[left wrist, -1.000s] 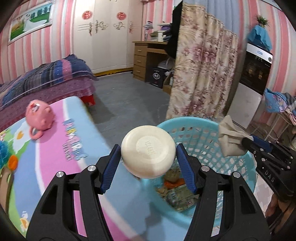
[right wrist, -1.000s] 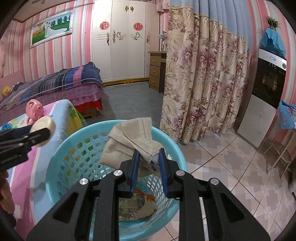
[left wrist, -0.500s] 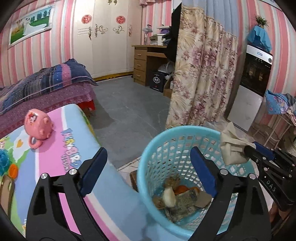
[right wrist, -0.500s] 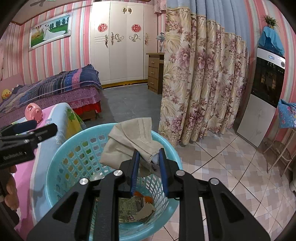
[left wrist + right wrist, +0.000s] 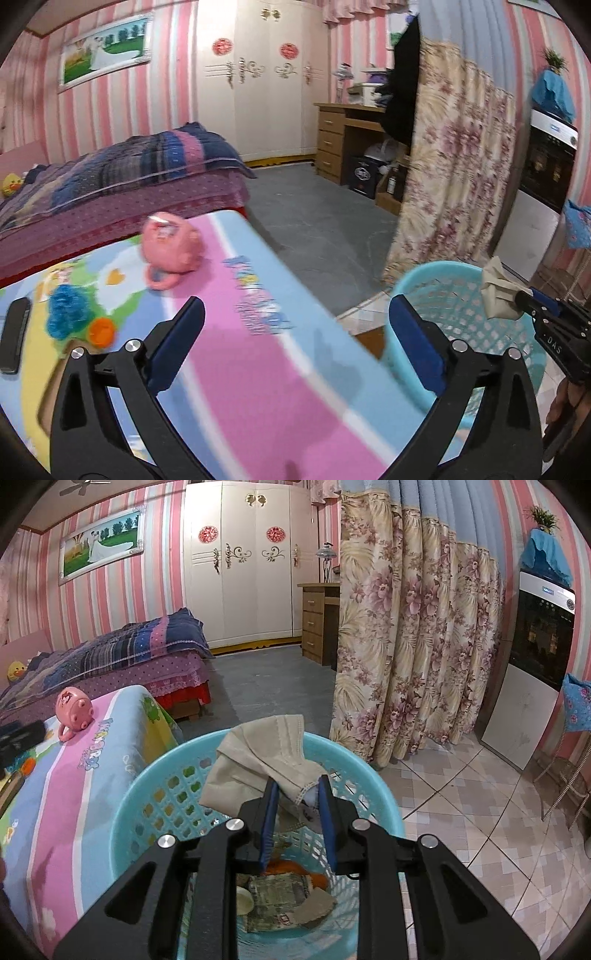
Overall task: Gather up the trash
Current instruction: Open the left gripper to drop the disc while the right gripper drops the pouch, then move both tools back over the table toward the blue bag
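A light-blue plastic basket [image 5: 147,775] stands on the floor beside the table, with papers and a cream round lid [image 5: 243,899] at its bottom. Over its rim my right gripper [image 5: 297,786] grips a crumpled beige face mask [image 5: 266,753]; its jaws are just starting to open, with the mask still pinched between them. From the left wrist view the mask [image 5: 496,291] hangs above the basket [image 5: 443,266] from the right gripper [image 5: 532,295]. My left gripper [image 5: 295,306] hovers over the table's colourful cloth [image 5: 258,369], jaws opening wide with nothing between them.
On the cloth lie a pink pig toy [image 5: 171,247], a blue scrubber [image 5: 68,310], an orange cap [image 5: 101,330] and a black flat device [image 5: 14,332]. A bed [image 5: 129,173] stands behind the table. A floral curtain [image 5: 406,646] hangs past the basket.
My left gripper opened and let go of the cream round lid, which dropped into the basket. It then swung left, away from the basket and over the table. The right gripper stayed put.
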The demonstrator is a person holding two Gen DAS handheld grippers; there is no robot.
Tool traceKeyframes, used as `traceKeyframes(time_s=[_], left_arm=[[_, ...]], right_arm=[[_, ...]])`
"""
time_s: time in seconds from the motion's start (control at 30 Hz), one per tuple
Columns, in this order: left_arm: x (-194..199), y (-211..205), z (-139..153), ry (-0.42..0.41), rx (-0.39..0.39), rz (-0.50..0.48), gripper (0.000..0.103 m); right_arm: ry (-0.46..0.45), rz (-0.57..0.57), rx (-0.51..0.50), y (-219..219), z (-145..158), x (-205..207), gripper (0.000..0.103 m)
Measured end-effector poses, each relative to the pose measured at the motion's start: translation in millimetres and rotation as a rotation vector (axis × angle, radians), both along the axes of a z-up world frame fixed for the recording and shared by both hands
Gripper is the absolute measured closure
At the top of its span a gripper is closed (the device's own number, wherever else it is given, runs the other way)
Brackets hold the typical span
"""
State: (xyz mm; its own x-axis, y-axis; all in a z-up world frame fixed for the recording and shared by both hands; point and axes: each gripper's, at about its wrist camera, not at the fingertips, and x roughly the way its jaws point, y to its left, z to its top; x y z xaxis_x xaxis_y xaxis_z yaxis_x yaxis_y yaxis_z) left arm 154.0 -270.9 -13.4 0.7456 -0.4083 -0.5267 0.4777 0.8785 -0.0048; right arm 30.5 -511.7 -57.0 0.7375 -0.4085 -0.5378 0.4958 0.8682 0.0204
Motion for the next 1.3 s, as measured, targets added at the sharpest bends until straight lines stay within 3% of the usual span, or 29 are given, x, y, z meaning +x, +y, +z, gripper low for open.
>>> traceKeyframes(time_s=[0.07,0.1,0.17,0.23,0.3,0.5,0.77,1.07,1.2,1.3], left_arm=[[3.4,18.5,3.7,-0.007,0.000,0.028,0.006],[5.5,28.5,5.6,-0.012,0.004,0.043,0.006],[10.0,46.2,9.0,-0.025,0.018,0.066,0.006],[14.8,66.6,13.4,-0.039,0.032,0.096,0.006],[20.7,88.3,17.6,-0.037,0.029,0.126,0.006],[39.1,156.4,25.6,-0.027,-0.013,0.254,0.006],[66.4,207.5,8.0,0.032,0.019,0.335,0.006],[102.1,242.4,-17.1,0.096,0.051,0.364,0.006],[122.4,244.6,-29.8,0.104,0.105,0.346,0.006],[138.6,243.3,-37.8,0.133,0.104,0.321,0.006]], right_arm=[[-0.002,-0.009,0.006,2.8,-2.1,4.2,0.059],[0.000,-0.016,0.005,4.4,-3.1,5.8,0.041],[0.000,-0.027,-0.011,9.6,-5.2,7.9,0.034],[0.019,-0.042,-0.022,13.8,-8.9,10.6,0.018],[0.013,-0.049,-0.028,16.1,-8.5,10.7,0.013],[-0.007,-0.041,-0.055,38.6,1.9,17.9,0.008],[-0.027,0.091,-0.062,89.0,19.3,45.0,0.008],[-0.052,0.258,-0.011,153.0,23.4,96.3,0.008],[-0.028,0.301,0.035,176.9,14.1,128.8,0.008],[-0.006,0.325,0.045,190.5,8.3,145.4,0.008]])
